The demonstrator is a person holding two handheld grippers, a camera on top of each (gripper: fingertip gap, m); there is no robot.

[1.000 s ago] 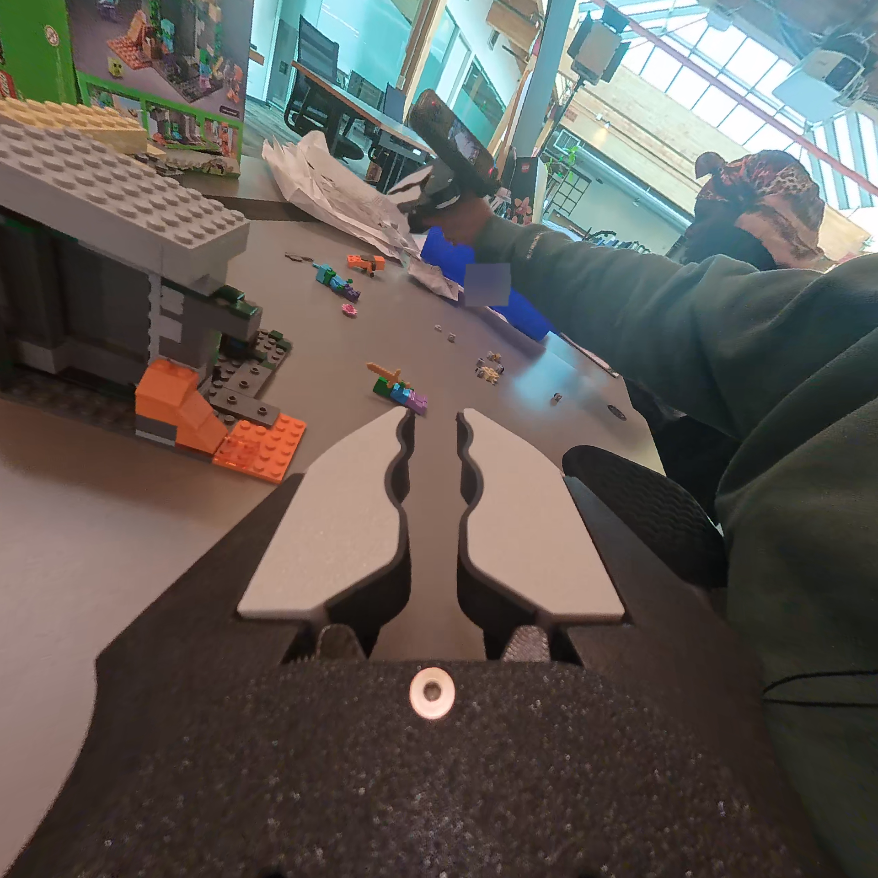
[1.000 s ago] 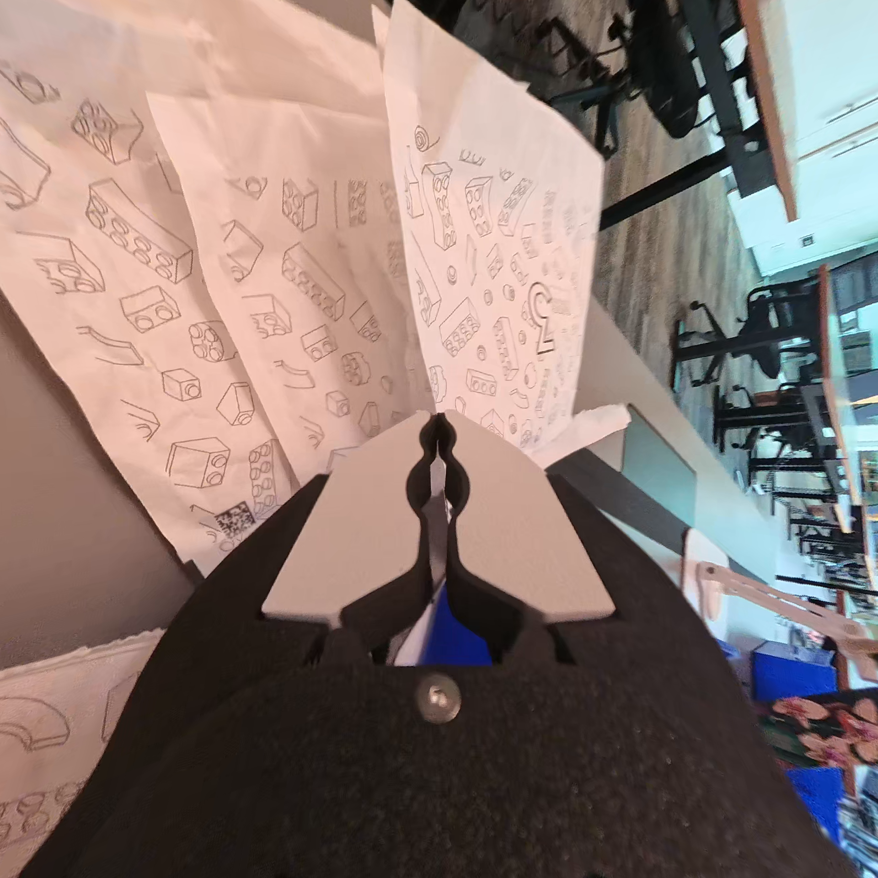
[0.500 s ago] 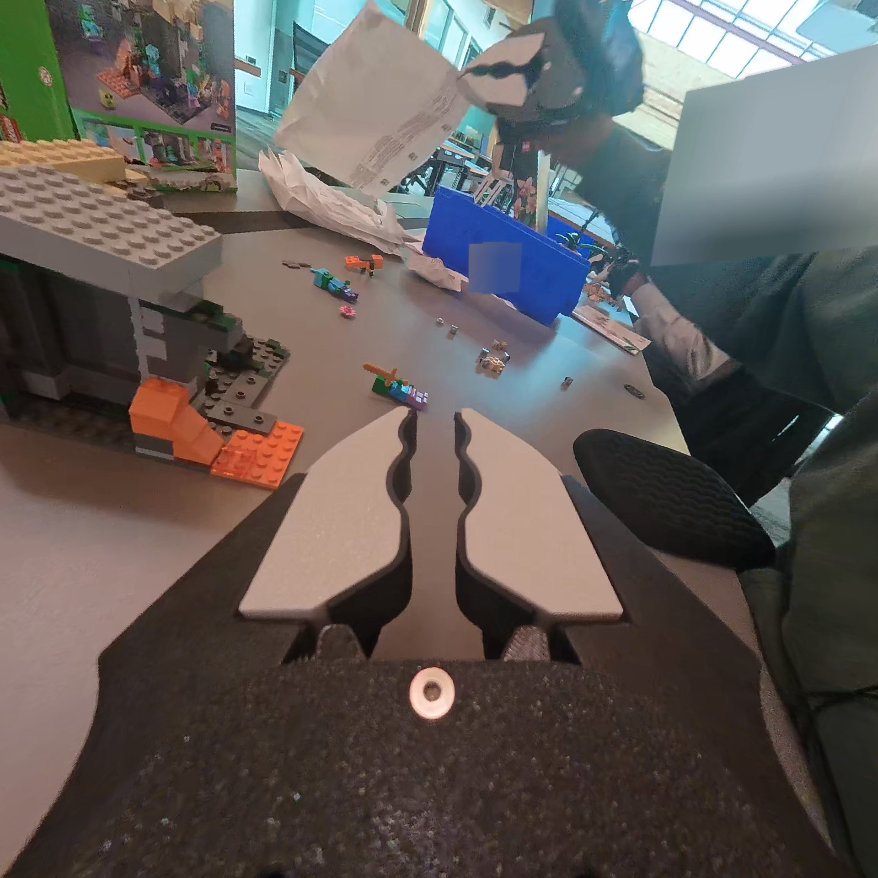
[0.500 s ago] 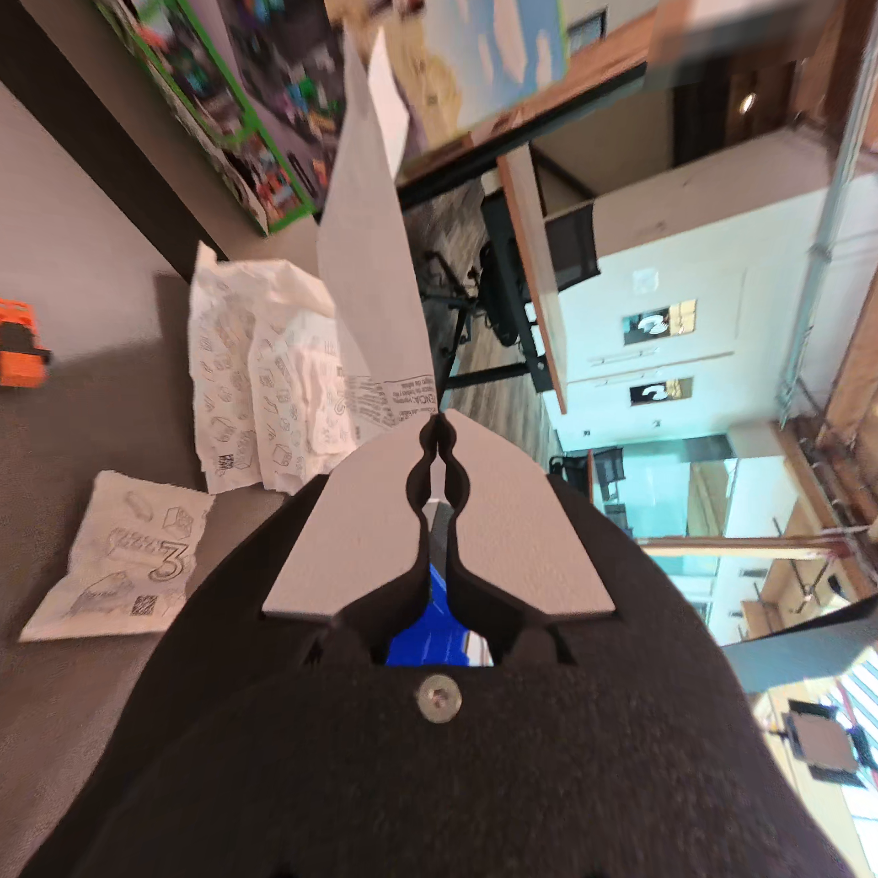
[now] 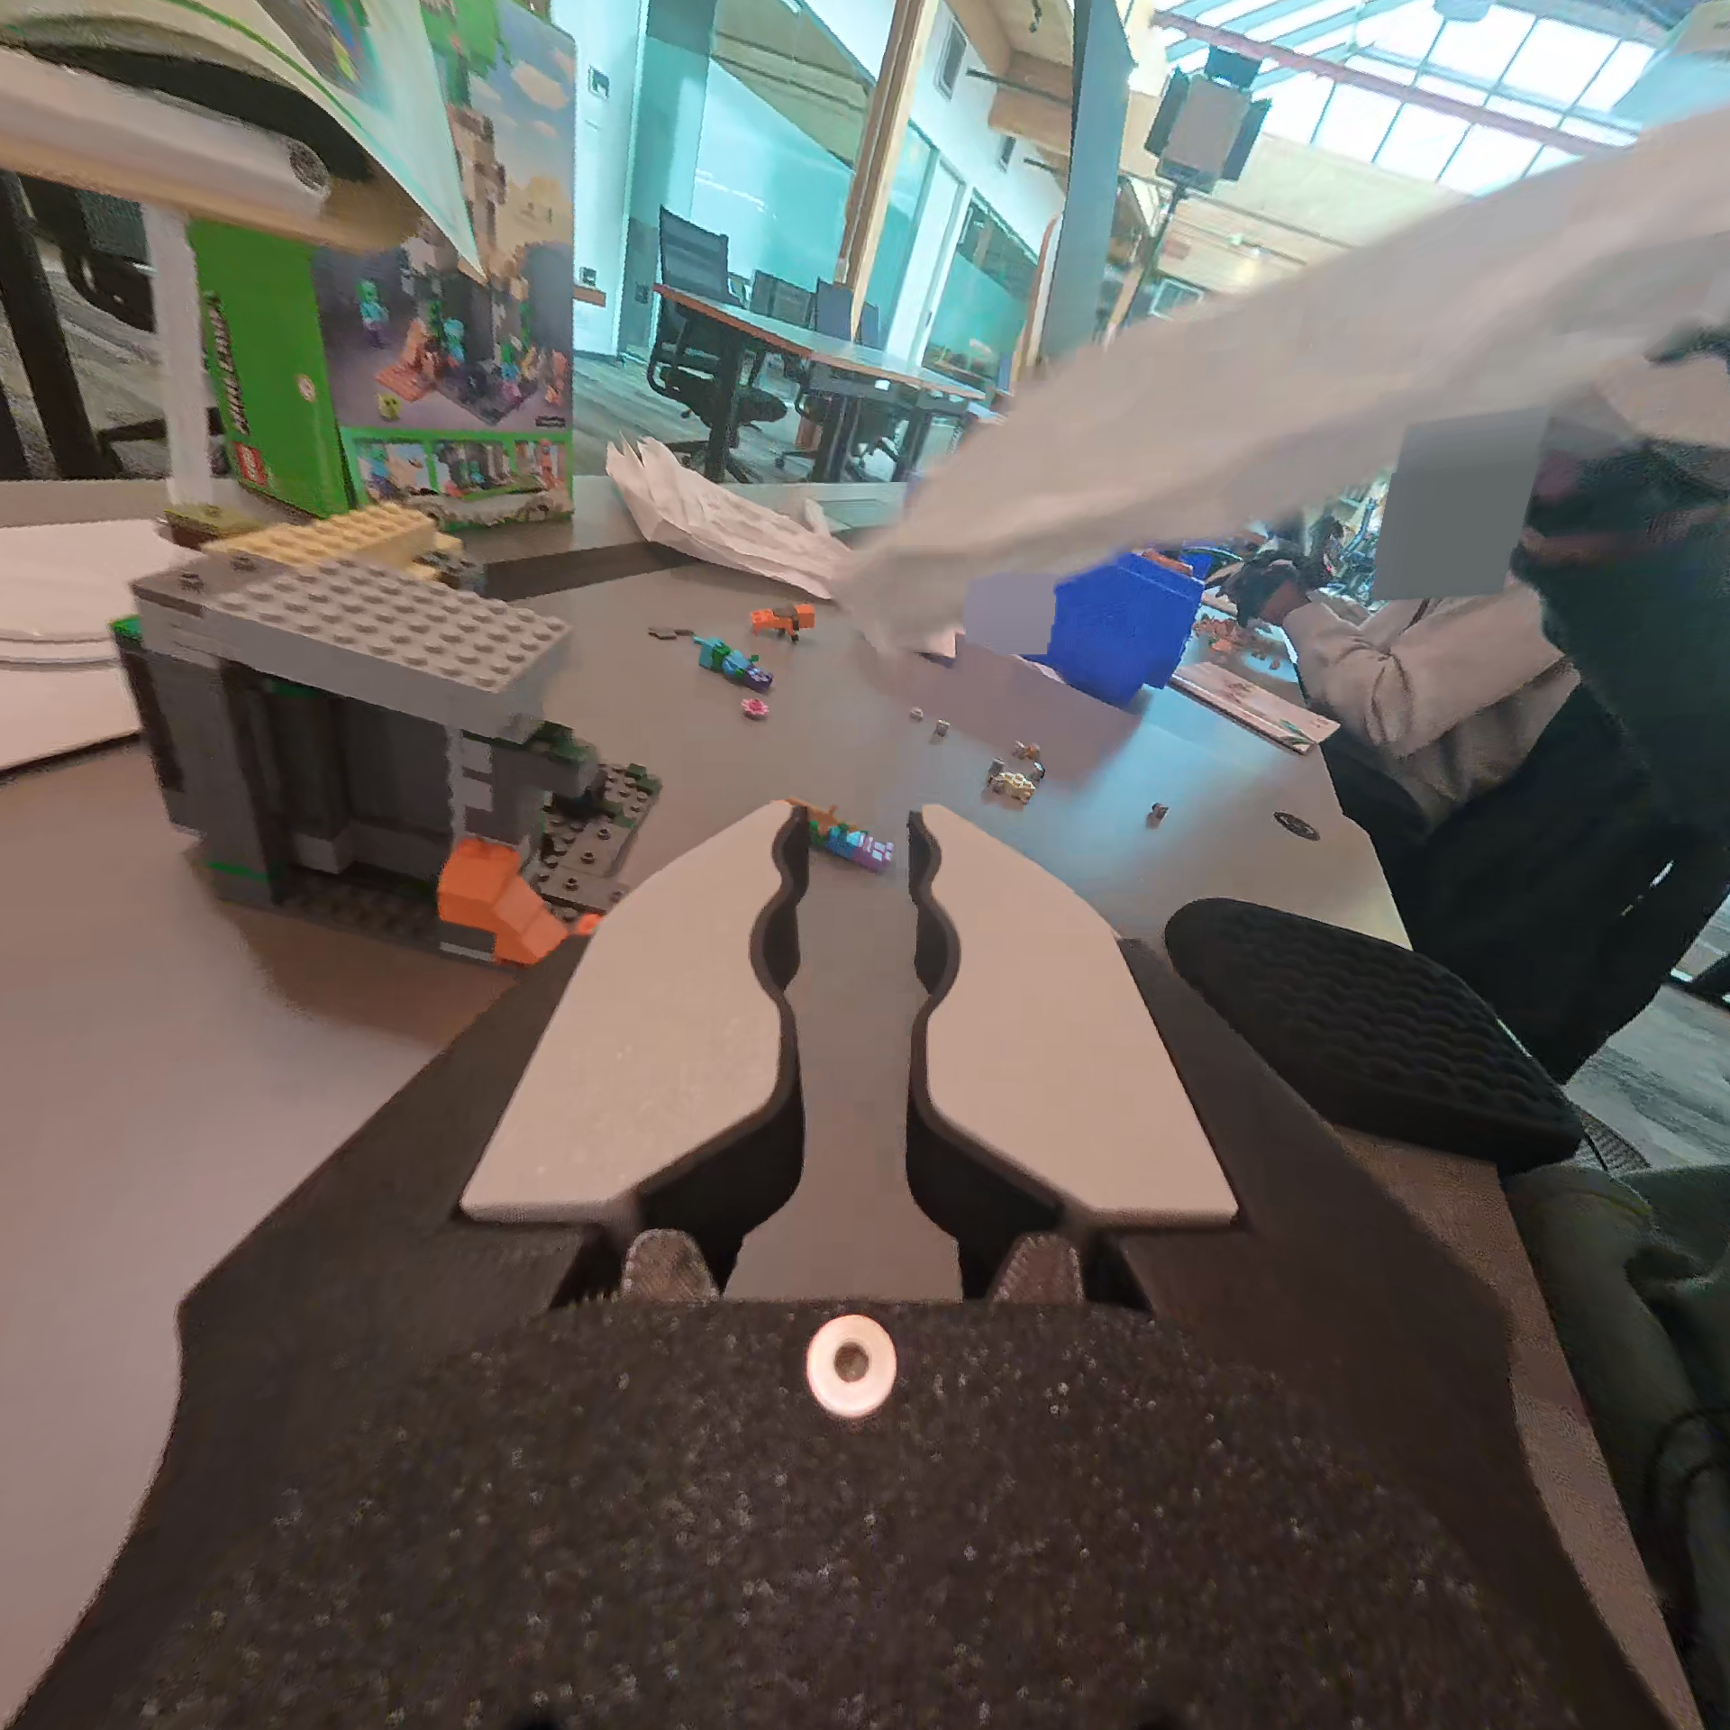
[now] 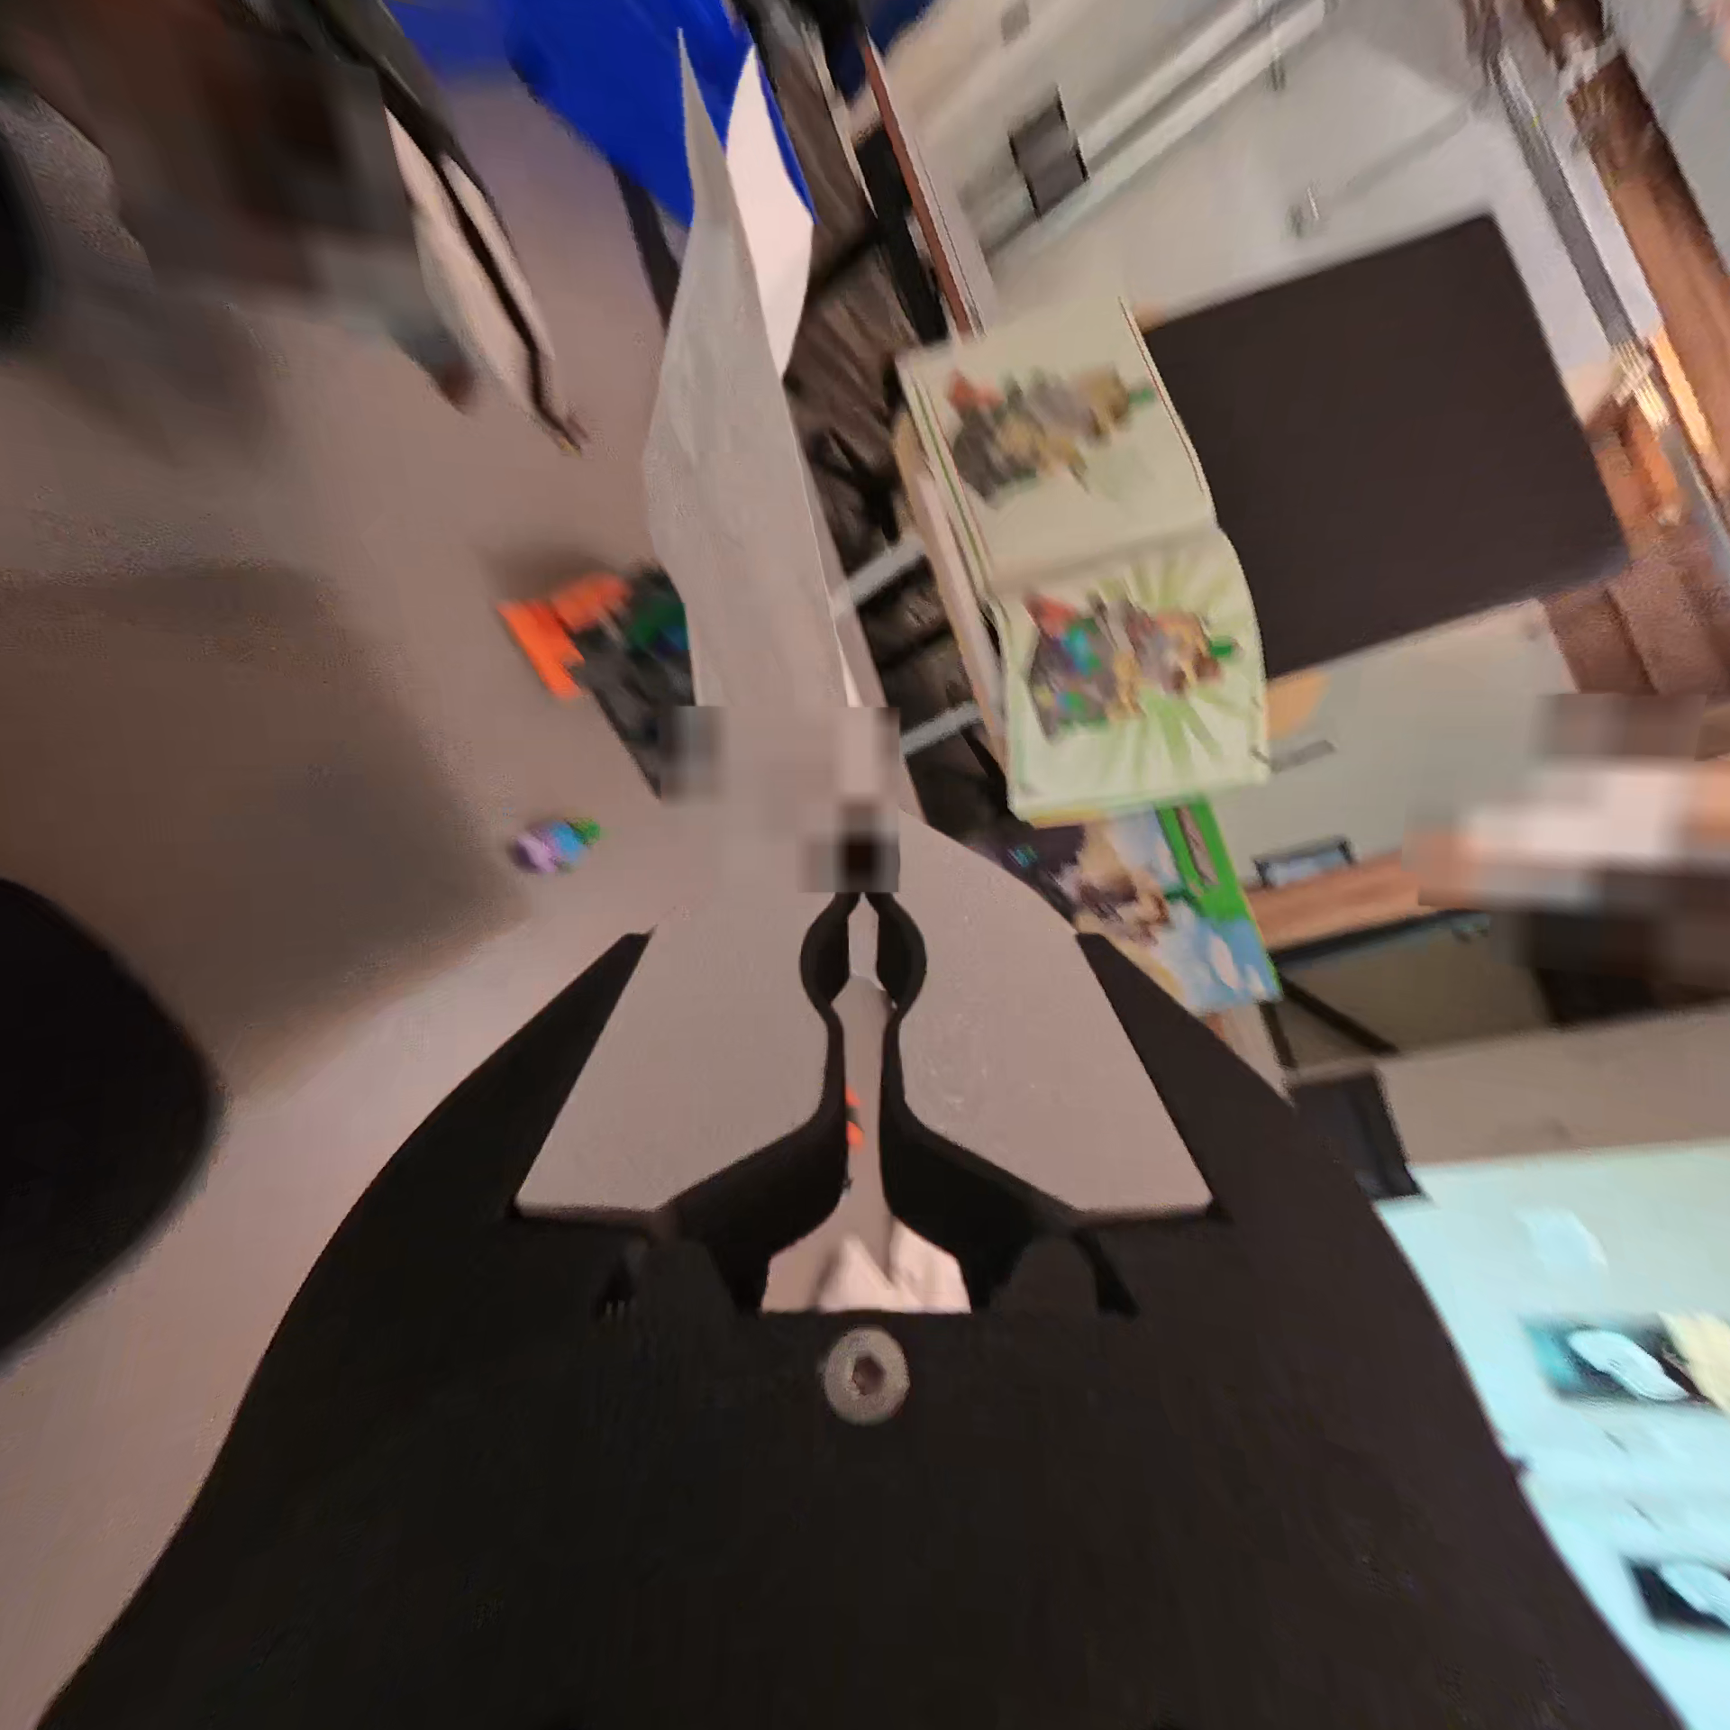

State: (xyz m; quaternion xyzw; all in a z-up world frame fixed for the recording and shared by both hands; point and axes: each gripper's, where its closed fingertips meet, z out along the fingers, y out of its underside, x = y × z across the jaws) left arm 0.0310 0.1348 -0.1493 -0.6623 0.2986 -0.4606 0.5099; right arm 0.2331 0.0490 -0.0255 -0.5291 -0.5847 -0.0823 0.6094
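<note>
My right gripper [image 6: 863,899] is shut on the edge of a white paper bag [image 6: 730,468] and holds it in the air above the grey table [image 6: 234,655]; this view is blurred by motion. The same bag [image 5: 1217,440] streaks across the upper right of the left wrist view. My left gripper [image 5: 850,824] is open and empty, low over the table [image 5: 187,1077]. A small green and purple brick figure [image 5: 854,847] lies just beyond its tips. A grey brick building [image 5: 356,730] with orange bricks at its base stands to the left.
A green toy box [image 5: 403,374] and a pile of white paper bags [image 5: 721,515] sit at the back. A blue bin [image 5: 1114,627], loose small bricks [image 5: 740,660], a black chair [image 5: 1357,1030] and a seated person [image 5: 1423,693] are on the right. An open booklet [image 6: 1105,580] stands raised. The gap from one gripper's tips to the other's is roughly 25 cm. To the grey brick building [image 5: 356,730]: left tips about 15 cm, right tips about 35 cm.
My right gripper lifted the paper bag off the pile and swung it through the air across the table. My left gripper stayed open and shifted slightly forward, towards the small figure.
</note>
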